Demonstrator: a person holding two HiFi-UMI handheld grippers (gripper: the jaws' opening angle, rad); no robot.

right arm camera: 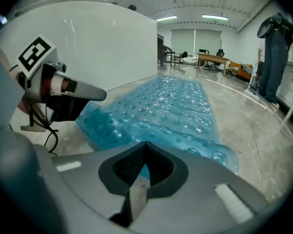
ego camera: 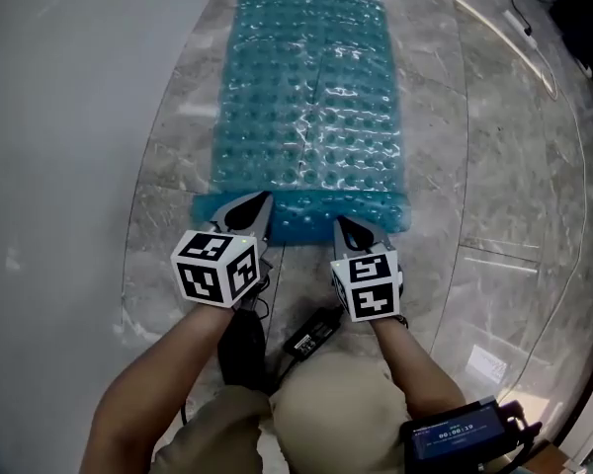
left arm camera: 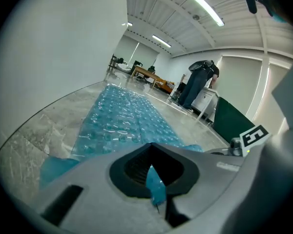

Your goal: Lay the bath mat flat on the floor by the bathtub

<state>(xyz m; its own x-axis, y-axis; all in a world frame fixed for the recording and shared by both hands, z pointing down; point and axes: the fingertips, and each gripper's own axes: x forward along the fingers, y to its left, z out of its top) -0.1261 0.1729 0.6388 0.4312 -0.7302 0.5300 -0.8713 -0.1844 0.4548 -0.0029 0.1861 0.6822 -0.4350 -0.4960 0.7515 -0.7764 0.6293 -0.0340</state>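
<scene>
The mat [ego camera: 311,97] lies stretched along the floor [ego camera: 484,166] just beside the tub [ego camera: 69,117], with only its near edge pinched up. The step probably goes best if that edge is kept taut and level, both corners are lowered together, and it is released once it sits without a wrinkle. The left gripper [ego camera: 249,208] and right gripper [ego camera: 354,230] are each clamped on that edge, side by side, angled forward and down

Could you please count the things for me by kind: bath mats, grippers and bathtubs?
bath mat: 1
grippers: 2, the left gripper and the right gripper
bathtub: 1
Total: 4
</scene>
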